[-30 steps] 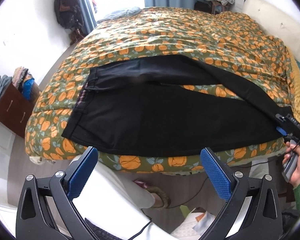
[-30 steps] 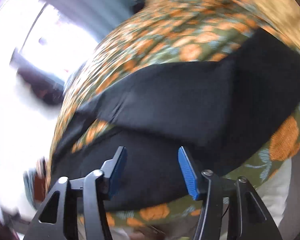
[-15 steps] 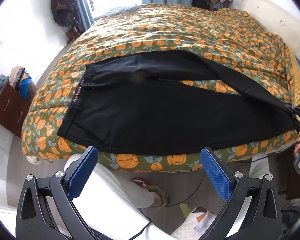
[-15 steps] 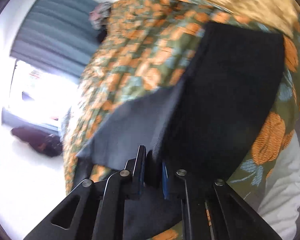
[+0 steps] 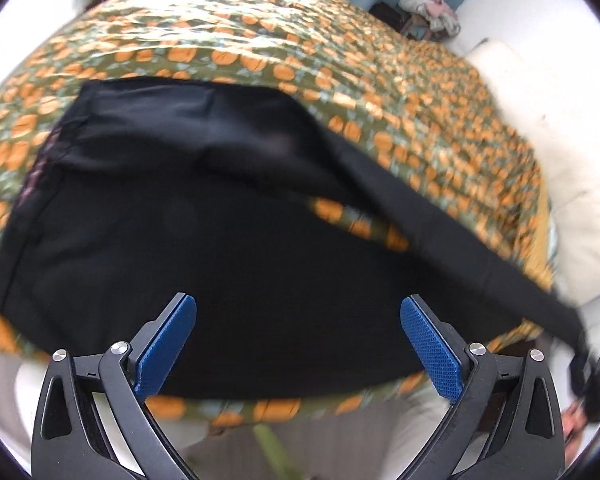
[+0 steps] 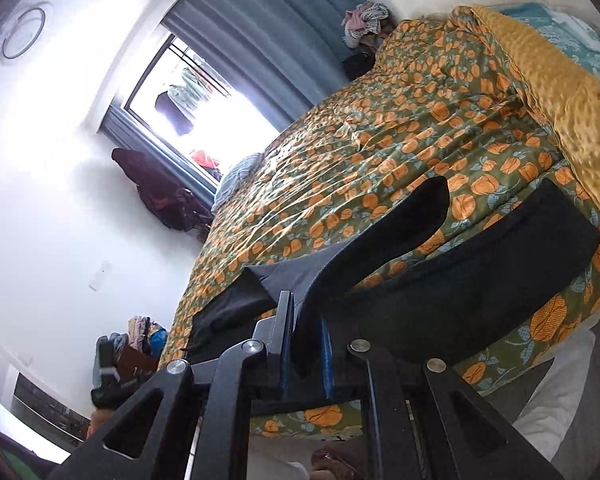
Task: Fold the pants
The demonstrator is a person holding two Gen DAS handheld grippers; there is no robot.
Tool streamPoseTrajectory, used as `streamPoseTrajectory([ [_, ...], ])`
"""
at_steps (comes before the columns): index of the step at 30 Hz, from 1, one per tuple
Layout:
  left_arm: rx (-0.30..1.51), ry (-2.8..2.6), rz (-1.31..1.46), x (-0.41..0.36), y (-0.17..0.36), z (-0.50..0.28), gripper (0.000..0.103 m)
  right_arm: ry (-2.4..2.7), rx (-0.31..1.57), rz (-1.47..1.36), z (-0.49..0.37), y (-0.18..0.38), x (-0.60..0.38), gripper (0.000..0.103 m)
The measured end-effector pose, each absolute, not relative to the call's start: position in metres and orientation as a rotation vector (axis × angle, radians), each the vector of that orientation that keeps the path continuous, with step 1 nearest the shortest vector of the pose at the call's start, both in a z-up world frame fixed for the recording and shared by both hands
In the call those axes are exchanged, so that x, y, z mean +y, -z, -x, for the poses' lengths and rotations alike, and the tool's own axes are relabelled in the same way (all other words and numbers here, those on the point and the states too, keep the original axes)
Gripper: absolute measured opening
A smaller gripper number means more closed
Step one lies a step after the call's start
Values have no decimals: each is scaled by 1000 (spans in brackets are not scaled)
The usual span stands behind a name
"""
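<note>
Left wrist view: smooth black pants (image 5: 228, 264) lie flat along the bed's near edge on a quilted orange-print bedspread (image 5: 340, 68). The left claw (image 5: 298, 344), released with blue ribbed pads wide apart, has closed in since half a second ago.

Right wrist view: the right claw (image 6: 305, 354) stays clenched on a pant leg (image 6: 384, 236), now lifted off the bedspread, with bare bedspread beyond it.

Black pants (image 5: 204, 248) lie spread across the near side of a bed, waistband at the left, one leg flat along the bed's edge. The other leg (image 6: 384, 236) is lifted off the cover, its fabric arching upward, hem end raised.
</note>
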State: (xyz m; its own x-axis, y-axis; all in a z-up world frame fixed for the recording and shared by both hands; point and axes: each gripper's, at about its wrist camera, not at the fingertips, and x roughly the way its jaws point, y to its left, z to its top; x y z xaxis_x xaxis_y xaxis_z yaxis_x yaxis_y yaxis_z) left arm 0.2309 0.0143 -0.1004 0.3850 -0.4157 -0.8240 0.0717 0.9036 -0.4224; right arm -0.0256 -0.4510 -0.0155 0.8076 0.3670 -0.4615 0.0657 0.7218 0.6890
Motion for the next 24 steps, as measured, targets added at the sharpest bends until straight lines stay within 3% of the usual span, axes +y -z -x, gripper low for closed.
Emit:
streamPoseTrajectory([
  [6, 1193, 344, 516, -8, 123, -345, 102, -251, 578, -745, 45, -17, -443, 12],
  [8, 1244, 347, 536, -21, 134, -372, 102, -262, 560, -746, 47, -22, -444, 7],
  [13, 1279, 234, 514, -35, 153, -386, 101, -245, 539, -638, 51, -42, -444, 7],
  [17, 1216, 267, 495, -39, 148, -365, 101, -180, 641, -679, 42, -1, -455, 9],
  [18, 1204, 271, 452, -41, 147, -362, 101, -145, 660, -651, 42, 11, -453, 15],
  [21, 1161, 298, 307, -47, 133, -345, 101, -126, 744, -591, 35, 65, -426, 54],
  [24, 1120, 327, 192, -49, 120, -328, 102, -205, 781, -681, 29, 97, -408, 55],
])
